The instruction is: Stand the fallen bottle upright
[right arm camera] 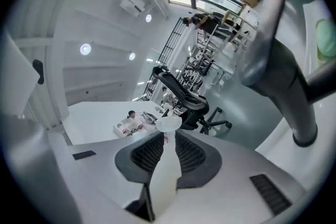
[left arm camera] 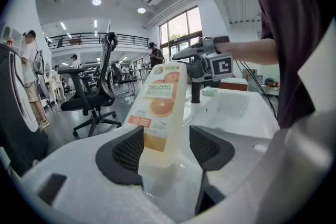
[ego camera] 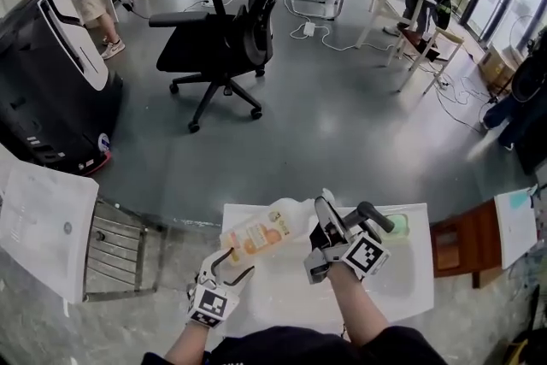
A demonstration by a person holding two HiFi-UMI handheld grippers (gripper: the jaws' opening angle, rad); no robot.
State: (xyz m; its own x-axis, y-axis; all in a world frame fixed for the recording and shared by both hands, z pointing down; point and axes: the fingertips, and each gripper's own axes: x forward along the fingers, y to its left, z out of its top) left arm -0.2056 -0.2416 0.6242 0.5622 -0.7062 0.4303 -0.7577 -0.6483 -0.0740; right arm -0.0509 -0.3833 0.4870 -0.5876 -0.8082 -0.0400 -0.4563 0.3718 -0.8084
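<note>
A: Head view: where is the bottle [ego camera: 256, 237] seen?
B: Over the white sink top [ego camera: 282, 299], slanted, between the left gripper [ego camera: 232, 262] and the right gripper [ego camera: 325, 208].
A: Left gripper view: is it held?
B: Its bottom end is seen between the fingers [left arm camera: 123, 155], which are spread wide. A gap is left at the right finger.
A: Right gripper view?
B: Its thin white end is pinched tight between the nearly closed fingers [right arm camera: 197, 157].

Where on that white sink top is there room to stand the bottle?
Bare patch: the flat sink top between the left gripper and the right gripper, on the near side of the bottle. Crowded: the back right, with the faucet and the basin.
</note>
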